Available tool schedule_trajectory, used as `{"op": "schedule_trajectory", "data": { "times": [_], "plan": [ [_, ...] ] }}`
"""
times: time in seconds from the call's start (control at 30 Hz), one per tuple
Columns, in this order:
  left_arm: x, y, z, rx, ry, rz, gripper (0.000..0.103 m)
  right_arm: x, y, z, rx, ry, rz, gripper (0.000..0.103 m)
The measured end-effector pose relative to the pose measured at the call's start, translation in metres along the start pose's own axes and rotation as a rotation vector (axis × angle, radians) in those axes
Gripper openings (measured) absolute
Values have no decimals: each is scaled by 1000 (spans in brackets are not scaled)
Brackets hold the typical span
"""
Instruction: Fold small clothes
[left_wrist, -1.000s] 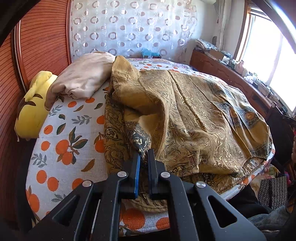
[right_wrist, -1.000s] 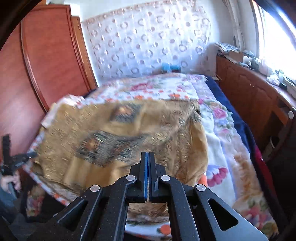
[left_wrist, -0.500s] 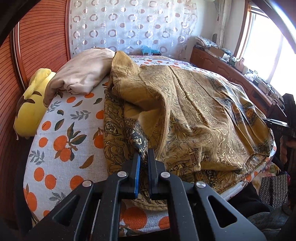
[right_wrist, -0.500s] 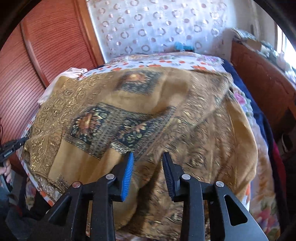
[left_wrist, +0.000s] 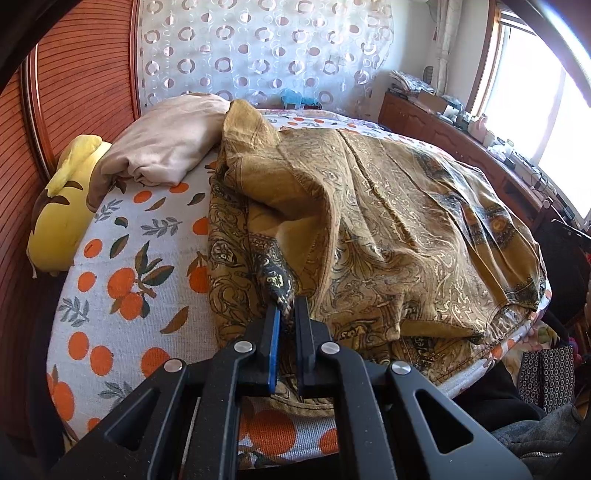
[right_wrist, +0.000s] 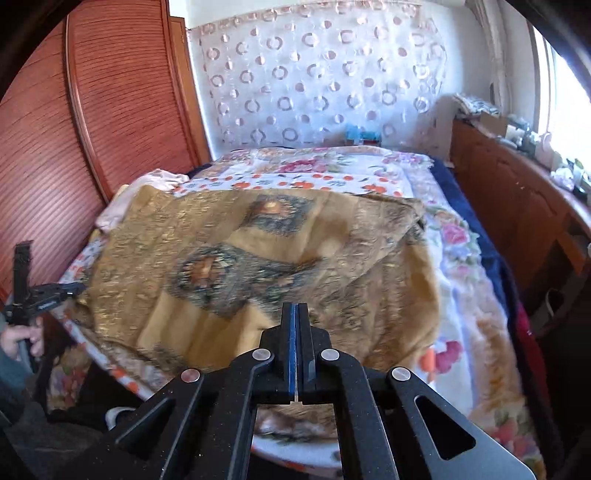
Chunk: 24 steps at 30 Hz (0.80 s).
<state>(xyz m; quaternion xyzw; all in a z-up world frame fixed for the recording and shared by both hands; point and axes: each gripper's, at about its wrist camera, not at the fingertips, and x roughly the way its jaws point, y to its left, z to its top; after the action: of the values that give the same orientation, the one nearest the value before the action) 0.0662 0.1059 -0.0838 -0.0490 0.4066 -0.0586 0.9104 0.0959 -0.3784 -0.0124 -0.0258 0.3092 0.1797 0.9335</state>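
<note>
A mustard-gold patterned garment (left_wrist: 406, 229) lies spread and rumpled across the bed, and it also fills the middle of the right wrist view (right_wrist: 258, 266). My left gripper (left_wrist: 288, 310) pinches a dark patterned corner of it at the near edge. Its jaws are opening slightly, with the cloth still between the pads. The same left gripper (right_wrist: 75, 288) shows at the far left of the right wrist view, held by a hand (right_wrist: 22, 338). My right gripper (right_wrist: 294, 308) hovers over the garment's near edge. Its jaws are closing, pads together, with nothing seen between them.
A folded beige cloth (left_wrist: 162, 147) and a yellow plush pillow (left_wrist: 62, 218) lie at the left of the orange-print sheet (left_wrist: 122, 266). A wooden wardrobe (right_wrist: 92, 129) stands on the left and a cluttered wooden cabinet (right_wrist: 517, 206) on the right. A floral blanket (right_wrist: 461, 295) covers the bed's right side.
My right gripper opened low over the garment half a second ago, then shut again and drew back. The left gripper kept its pinch on the corner without moving.
</note>
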Motion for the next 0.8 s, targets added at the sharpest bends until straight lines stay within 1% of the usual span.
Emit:
{"op": "schedule_trajectory", "data": {
  "times": [0.03,0.07,0.1,0.13,0.17,0.2,0.23,0.27,0.33,0.43,0.53,0.57,0.6,0.63,0.67,0.7,0.77,0.8],
  "plan": [
    [-3,0,1,2,-3,4,27,5,-5,1,4,10,-6,0],
    [-9,1,1,5,-20,11,46,11,-10,4,10,13,-11,0],
    [-14,1,2,6,-38,15,52,15,-13,5,11,16,-18,0],
    [-20,0,3,7,-54,24,62,28,-15,7,11,33,-33,1],
    [-25,0,5,6,-61,36,72,39,-19,10,8,52,-47,8],
    [-29,-1,7,7,-68,45,73,49,-22,13,4,66,-67,15],
    [-34,-4,10,16,-81,47,73,60,-28,15,2,76,-78,18],
    [-38,-9,14,31,-93,48,73,65,-35,19,3,85,-70,20],
    [-42,-23,25,66,-111,36,73,78,-46,23,14,109,-71,20],
    [-39,-53,42,116,-130,-31,73,78,-55,28,20,101,-78,21],
    [-23,-108,67,218,-121,-147,73,69,-58,29,41,80,-59,21],
    [-15,-127,74,249,-113,-178,73,66,-59,27,49,74,-52,23],
    [-7,-146,81,279,-102,-212,73,63,-58,23,58,68,-45,29],
    [1,-163,86,305,-88,-248,68,58,-59,18,66,63,-40,32],
    [11,-184,92,334,-64,-283,61,54,-60,14,75,58,-37,42],
    [23,-208,96,370,-36,-315,59,52,-60,8,81,56,-37,49],
    [45,-249,101,427,19,-379,51,48,-62,2,89,49,-33,50],
    [54,-263,102,449,42,-389,48,46,-63,-2,96,47,-25,50]
  ]
}}
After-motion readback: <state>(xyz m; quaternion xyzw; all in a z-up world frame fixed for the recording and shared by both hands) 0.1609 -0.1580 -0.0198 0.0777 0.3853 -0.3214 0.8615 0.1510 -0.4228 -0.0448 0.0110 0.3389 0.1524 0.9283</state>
